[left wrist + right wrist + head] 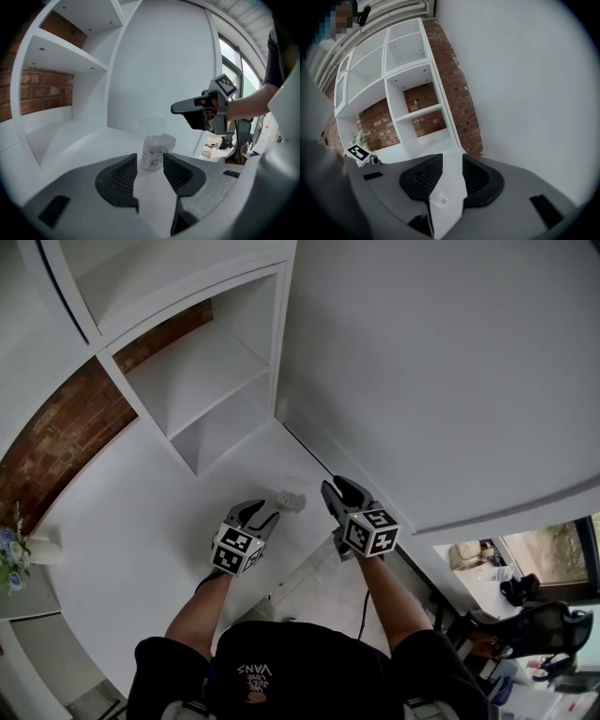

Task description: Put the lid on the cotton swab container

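Note:
A small clear container packed with white cotton swabs stands upright on the white table, just past the tips of my left gripper. That gripper is open, and its pads do not touch the container. In the head view the container sits between my left gripper and my right gripper. My right gripper is shut on the clear lid, which carries a barcode sticker. From the left gripper view, the right gripper hangs above and to the right of the container.
A white shelving unit stands at the back of the table against a brick wall. A plain white wall runs along the right side. A vase of flowers stands at far left. An office chair is on the floor at right.

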`<state>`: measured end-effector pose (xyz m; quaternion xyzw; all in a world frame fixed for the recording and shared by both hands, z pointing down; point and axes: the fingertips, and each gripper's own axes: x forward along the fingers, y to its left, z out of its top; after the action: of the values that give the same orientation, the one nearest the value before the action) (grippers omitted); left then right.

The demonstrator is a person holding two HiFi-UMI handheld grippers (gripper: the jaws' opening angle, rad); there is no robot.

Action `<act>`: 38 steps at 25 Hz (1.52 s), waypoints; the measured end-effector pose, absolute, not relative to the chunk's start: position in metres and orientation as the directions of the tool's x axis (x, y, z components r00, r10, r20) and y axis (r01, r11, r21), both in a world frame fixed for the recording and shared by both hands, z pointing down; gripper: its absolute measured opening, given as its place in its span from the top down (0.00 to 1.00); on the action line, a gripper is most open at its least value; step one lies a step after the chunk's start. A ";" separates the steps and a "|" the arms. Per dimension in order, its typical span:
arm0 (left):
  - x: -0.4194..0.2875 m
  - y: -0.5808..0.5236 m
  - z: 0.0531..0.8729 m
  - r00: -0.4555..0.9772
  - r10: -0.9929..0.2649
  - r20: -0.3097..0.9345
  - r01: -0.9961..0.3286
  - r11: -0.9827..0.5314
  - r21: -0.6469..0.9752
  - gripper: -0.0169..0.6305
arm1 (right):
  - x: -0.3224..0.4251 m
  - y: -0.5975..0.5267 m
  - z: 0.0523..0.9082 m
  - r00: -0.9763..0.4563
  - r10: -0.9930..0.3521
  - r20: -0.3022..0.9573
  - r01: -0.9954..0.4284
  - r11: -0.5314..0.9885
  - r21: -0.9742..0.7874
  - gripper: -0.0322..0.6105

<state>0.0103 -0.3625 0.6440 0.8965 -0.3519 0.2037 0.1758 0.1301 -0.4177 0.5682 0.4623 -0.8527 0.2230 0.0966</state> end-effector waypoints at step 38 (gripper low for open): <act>0.021 -0.379 0.671 0.686 -0.499 0.530 -0.678 -0.703 0.216 0.73 | 0.093 -0.433 0.607 -0.651 -0.553 0.519 -0.759 0.490 -0.429 0.71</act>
<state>0.0211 -0.3791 0.6707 0.8957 -0.3287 0.2216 0.2017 0.0931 -0.4335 0.6068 0.3866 -0.8486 0.3248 0.1581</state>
